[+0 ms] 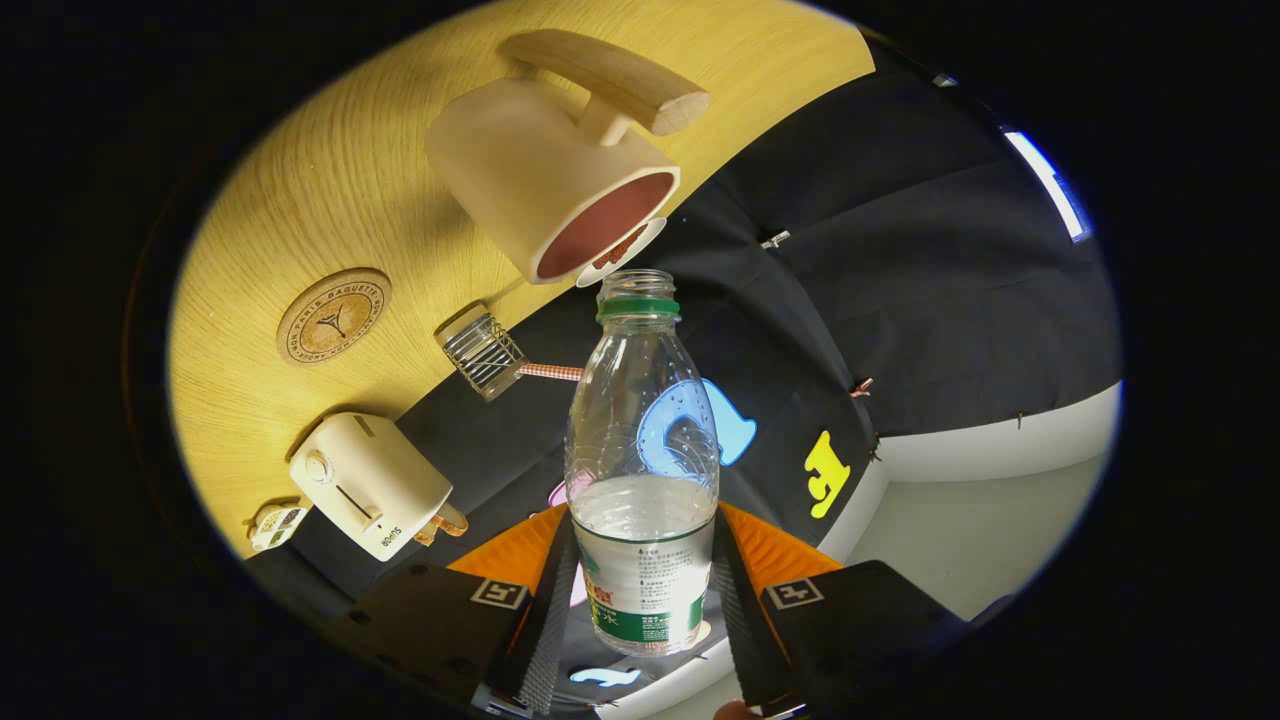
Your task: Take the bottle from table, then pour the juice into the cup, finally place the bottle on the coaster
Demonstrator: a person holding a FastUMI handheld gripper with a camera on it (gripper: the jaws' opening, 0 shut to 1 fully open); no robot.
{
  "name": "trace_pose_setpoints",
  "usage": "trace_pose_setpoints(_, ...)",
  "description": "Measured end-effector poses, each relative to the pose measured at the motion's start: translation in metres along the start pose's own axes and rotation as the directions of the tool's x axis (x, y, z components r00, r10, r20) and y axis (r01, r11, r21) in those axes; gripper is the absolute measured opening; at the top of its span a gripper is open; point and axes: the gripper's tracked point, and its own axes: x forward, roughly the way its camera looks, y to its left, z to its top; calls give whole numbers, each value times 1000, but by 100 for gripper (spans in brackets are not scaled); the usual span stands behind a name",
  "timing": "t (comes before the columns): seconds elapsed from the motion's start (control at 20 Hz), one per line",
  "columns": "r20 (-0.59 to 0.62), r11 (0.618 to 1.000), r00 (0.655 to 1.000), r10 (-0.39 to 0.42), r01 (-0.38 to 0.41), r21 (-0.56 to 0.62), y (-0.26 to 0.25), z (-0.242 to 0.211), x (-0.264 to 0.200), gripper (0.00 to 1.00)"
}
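Between the gripper [641,590] fingers, clamped tight, a clear uncapped bottle [642,440] tilts. Its mouth nearly touches the cream cup [545,170]

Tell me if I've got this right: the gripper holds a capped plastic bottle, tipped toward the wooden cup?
Not quite. In the gripper view the plastic bottle has no cap: its mouth is open above the green neck ring. The rest holds: the gripper clamps it, tipped toward the wooden cup.

Bottle [642,470] filling gap between fingers [548,610]; cup [550,175] sitting just beyond bottle mouth; coaster [333,316], glass jar [483,352], toaster [368,484] crowding desk [330,170] left of fingers.
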Motion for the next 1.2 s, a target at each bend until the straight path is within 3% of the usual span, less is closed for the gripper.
trace_pose_setpoints(0.3,22,998,1000,1,1,-68,-4,-1,0,71)
trace_pose_setpoints(0.45,9,1000,1000,19,-19,-15,4,-3,-2,71)
trace_pose_setpoints(0.6,1,985,997,80,-79,150,27,-3,-5,71)
trace_pose_setpoints(0.7,-2,937,992,127,-119,327,47,2,-9,71)
trace_pose_setpoints(0.85,-24,812,984,178,-133,568,68,7,-15,71)
trace_pose_setpoints(0.95,-21,690,976,218,-139,710,76,13,-19,71)
trace_pose_setpoints(1.1,-15,464,965,261,-112,879,89,14,-16,71)
trace_pose_setpoints(1.2,9,263,959,283,-87,961,94,16,-13,71)
